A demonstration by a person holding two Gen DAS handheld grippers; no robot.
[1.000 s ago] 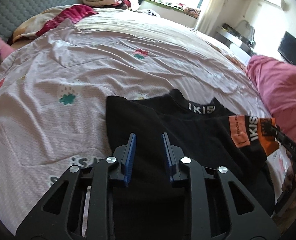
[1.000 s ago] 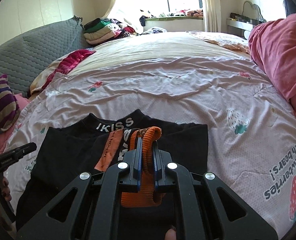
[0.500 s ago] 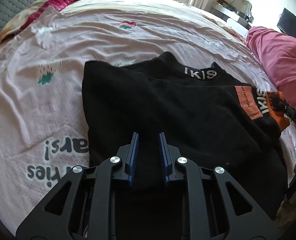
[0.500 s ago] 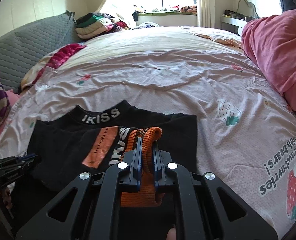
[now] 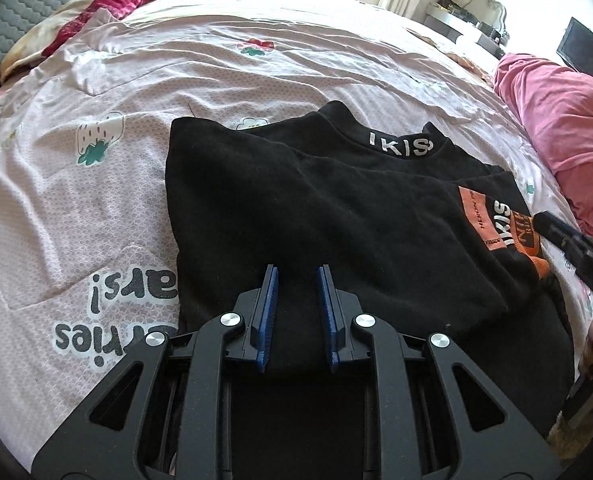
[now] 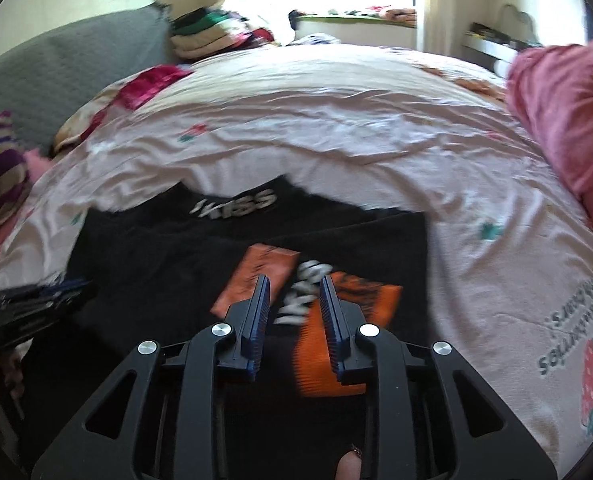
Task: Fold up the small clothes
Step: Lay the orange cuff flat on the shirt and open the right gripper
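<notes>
A small black sweatshirt (image 5: 316,208) with a white IKISS collar print and an orange sleeve cuff lies on the pink bedsheet, sleeves folded across its body. It also shows in the right wrist view (image 6: 168,264). My left gripper (image 5: 296,280) is open and empty just above the shirt's lower middle. My right gripper (image 6: 292,288) is open, hovering over the orange cuff (image 6: 336,344), which lies flat on the shirt. The right gripper also shows at the right edge of the left wrist view (image 5: 576,248).
The pink strawberry-print bedsheet (image 5: 76,208) surrounds the shirt. A pink blanket heap (image 6: 568,120) lies to the right. A grey headboard (image 6: 56,72), pillows and a stack of folded clothes (image 6: 208,36) are at the far left.
My right gripper has opened and let go of the orange cuff, which now lies on the shirt. My left gripper stays open and has drawn back slightly.
</notes>
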